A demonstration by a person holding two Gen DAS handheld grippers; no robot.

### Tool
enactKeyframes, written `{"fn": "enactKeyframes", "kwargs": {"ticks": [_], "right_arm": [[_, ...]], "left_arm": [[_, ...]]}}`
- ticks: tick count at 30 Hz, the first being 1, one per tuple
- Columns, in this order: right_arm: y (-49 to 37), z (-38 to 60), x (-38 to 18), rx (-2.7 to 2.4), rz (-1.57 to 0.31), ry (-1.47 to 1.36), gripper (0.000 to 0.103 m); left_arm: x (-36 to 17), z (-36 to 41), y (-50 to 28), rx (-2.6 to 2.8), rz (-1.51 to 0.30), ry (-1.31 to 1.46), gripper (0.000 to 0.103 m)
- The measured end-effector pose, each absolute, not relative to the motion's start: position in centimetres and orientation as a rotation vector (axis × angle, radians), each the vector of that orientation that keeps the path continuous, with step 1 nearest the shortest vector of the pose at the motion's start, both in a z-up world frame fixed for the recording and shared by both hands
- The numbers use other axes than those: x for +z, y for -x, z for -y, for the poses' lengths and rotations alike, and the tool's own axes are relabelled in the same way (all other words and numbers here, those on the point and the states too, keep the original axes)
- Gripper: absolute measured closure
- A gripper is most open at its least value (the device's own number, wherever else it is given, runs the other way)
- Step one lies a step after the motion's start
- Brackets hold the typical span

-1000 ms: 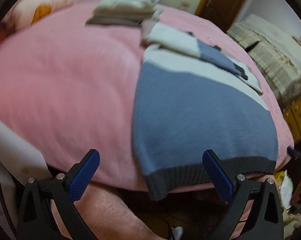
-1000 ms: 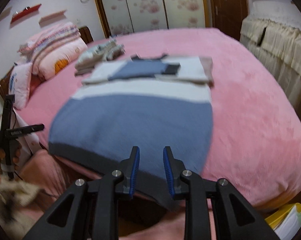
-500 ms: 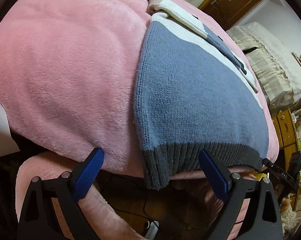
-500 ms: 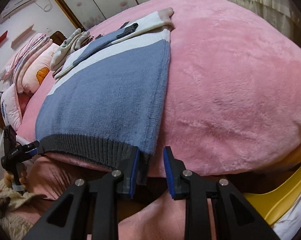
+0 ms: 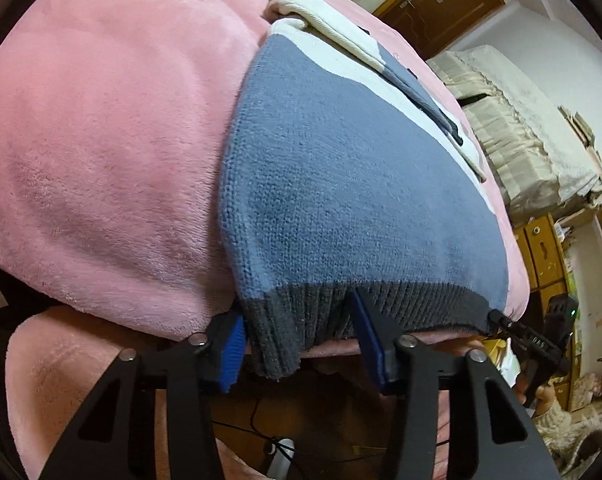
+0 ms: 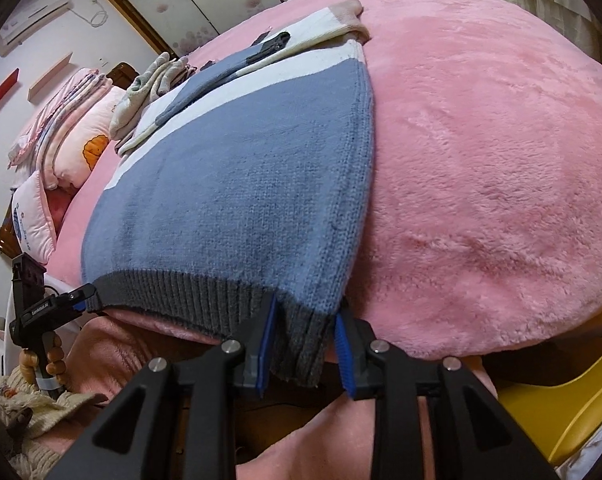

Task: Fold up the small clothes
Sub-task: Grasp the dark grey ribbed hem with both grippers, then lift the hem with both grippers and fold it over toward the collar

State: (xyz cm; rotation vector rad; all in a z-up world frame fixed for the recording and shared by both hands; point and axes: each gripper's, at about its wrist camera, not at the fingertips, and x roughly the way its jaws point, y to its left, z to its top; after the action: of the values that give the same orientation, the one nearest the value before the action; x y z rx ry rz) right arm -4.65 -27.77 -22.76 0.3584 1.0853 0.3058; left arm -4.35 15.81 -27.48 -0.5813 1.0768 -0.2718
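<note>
Now the blue and white sweater (image 5: 341,168) lies flat on the pink blanket (image 5: 109,152), its dark ribbed hem (image 6: 189,296) hanging over the bed's near edge. The left gripper (image 5: 297,340) is closing around one hem corner. The right gripper (image 6: 305,344), slightly opening, has the other corner between its pads without pressing.

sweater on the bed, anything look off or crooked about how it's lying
Mostly tidy: the blue sweater lies flat on the pink blanket with sleeves folded in. The one oddity is its dark ribbed hem, which hangs past the bed edge instead of resting on it. No damage visible.
</note>
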Motion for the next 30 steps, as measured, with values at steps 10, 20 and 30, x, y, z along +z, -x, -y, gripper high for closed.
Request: {"fn": "enactKeyframes", "kwargs": {"ticks": [10, 20, 30], "right_arm": [[4.5, 27.5, -23.0, 0.295, -1.121, -0.362, 0.075], [4.9, 26.9, -21.8, 0.329, -1.138, -0.290, 0.089], [4.6, 29.0, -17.7, 0.426, -1.027, -0.468, 0.091]], "left_arm": [[-27.6, -15.9, 4.3, -0.273, -1.095, 0.598, 0.062], [-26.7, -15.2, 3.5, -0.250, -1.210, 0.519, 0.095], [-23.2, -16.7, 2.6, -0.440, -1.137, 0.817, 0.096]]}}
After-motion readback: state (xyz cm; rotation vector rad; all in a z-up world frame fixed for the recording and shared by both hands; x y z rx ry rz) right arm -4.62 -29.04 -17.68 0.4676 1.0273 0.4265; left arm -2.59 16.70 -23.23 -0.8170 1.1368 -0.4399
